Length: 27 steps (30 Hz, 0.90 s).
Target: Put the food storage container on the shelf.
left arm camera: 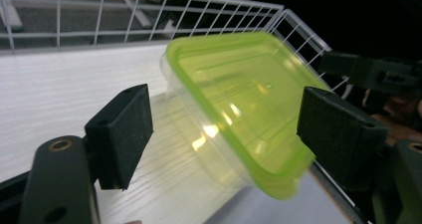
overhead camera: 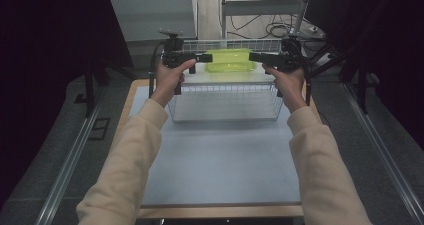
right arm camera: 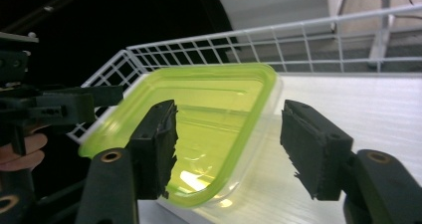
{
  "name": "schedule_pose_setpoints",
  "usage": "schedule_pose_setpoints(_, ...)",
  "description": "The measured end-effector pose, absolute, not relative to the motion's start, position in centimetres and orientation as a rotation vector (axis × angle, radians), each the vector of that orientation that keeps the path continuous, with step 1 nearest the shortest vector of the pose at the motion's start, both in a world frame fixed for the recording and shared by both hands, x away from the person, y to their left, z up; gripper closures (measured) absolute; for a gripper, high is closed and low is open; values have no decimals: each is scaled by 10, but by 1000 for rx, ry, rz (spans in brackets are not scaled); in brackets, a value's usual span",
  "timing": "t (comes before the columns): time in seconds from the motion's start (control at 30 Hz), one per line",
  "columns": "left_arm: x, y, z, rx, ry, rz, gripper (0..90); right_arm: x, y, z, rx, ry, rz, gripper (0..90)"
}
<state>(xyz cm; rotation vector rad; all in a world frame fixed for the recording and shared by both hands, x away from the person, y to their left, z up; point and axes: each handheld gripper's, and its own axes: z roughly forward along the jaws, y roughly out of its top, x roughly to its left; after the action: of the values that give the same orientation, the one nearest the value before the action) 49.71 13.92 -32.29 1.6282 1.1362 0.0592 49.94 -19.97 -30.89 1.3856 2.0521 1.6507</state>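
A clear plastic container with a yellow-green lid [overhead camera: 227,60] lies in the back of a white wire basket [overhead camera: 225,102]. My left gripper [overhead camera: 207,58] reaches over the basket's left rim and my right gripper [overhead camera: 252,57] over its right rim, so the two point at each other with the container between them. In the left gripper view the container [left arm camera: 239,99] sits tilted between the open jaws of the left gripper [left arm camera: 231,134], and neither pad presses on it. In the right gripper view the right gripper [right arm camera: 236,144] is also open around the lid's [right arm camera: 199,119] near corner.
The basket stands at the far end of a white mat on the wooden table [overhead camera: 225,170]. Behind it are a metal shelf frame [overhead camera: 260,7] and cables on the floor [overhead camera: 280,30]. Metal rails [overhead camera: 70,160] run along both sides of the table.
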Motion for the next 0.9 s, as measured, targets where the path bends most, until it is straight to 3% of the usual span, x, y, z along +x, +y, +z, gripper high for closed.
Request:
schedule_pose_setpoints(0.23, 466, 147, -317, 1650, 1073, 132, 204, 481, -209, -308, 1243, 2095, 1668, 345)
schedule_pose_setpoints(0.57, 425, 158, -331, 1662, 1024, 126, 211, 458, -225, -325, 1151, 2152, 1713, 332)
schedule_pose_setpoints(0.9, 361, 172, -362, 1688, 957, 158, 212, 399, -234, -356, 1003, 2248, 1686, 302)
